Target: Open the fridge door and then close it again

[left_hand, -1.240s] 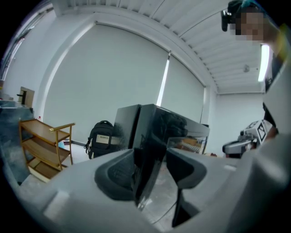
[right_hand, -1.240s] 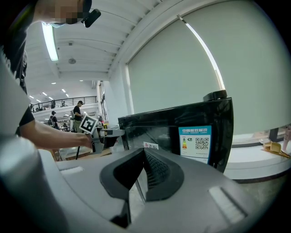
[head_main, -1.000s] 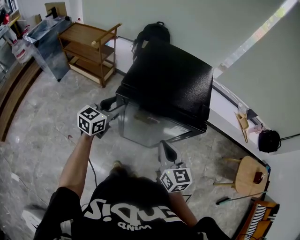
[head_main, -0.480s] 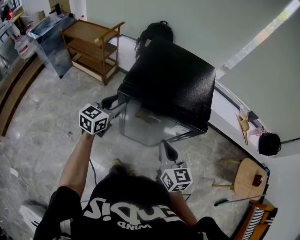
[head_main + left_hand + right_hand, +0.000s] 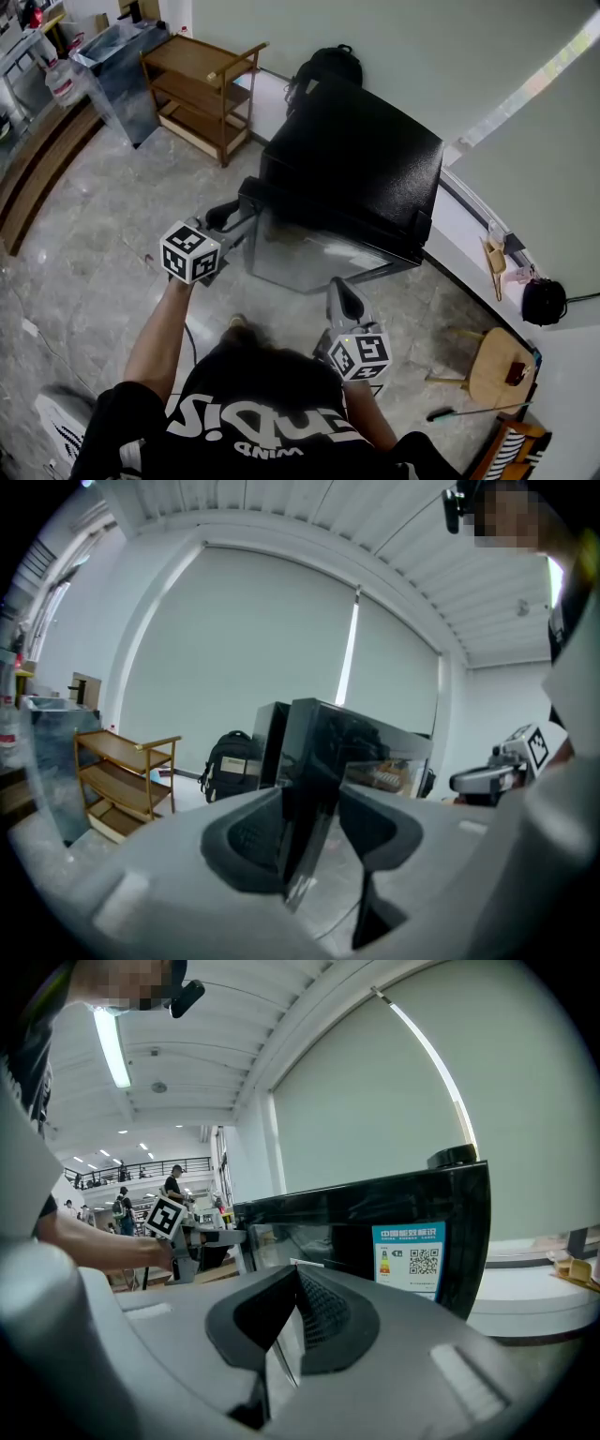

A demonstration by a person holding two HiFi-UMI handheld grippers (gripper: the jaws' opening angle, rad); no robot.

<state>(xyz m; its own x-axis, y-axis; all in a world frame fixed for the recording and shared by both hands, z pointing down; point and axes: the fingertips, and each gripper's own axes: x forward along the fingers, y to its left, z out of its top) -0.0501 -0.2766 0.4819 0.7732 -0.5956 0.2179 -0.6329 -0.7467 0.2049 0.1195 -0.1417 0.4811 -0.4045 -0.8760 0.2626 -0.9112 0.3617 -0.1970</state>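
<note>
So the little black fridge (image 5: 356,159) sits on the floor by the wall, and the fridge door (image 5: 309,253) is cracked open a bit on its free side. The left gripper (image 5: 239,218) is right at that free edge. Its fingers (image 5: 246,832) stand apart with the door edge between them, and they've just been closing in a little. One finger looks to be against the door, but there's floor showing between the door and the other one, so it's hooked on rather than clamped imo. The right gripper (image 5: 337,291) hangs in front of the fridge, off the door, fingers together and holding nothing. To me this is the opening half, early on. The next move probably needs that edge swung out in an arc away from the fridge, kept between the fingers, then pushed back to shut it.
</note>
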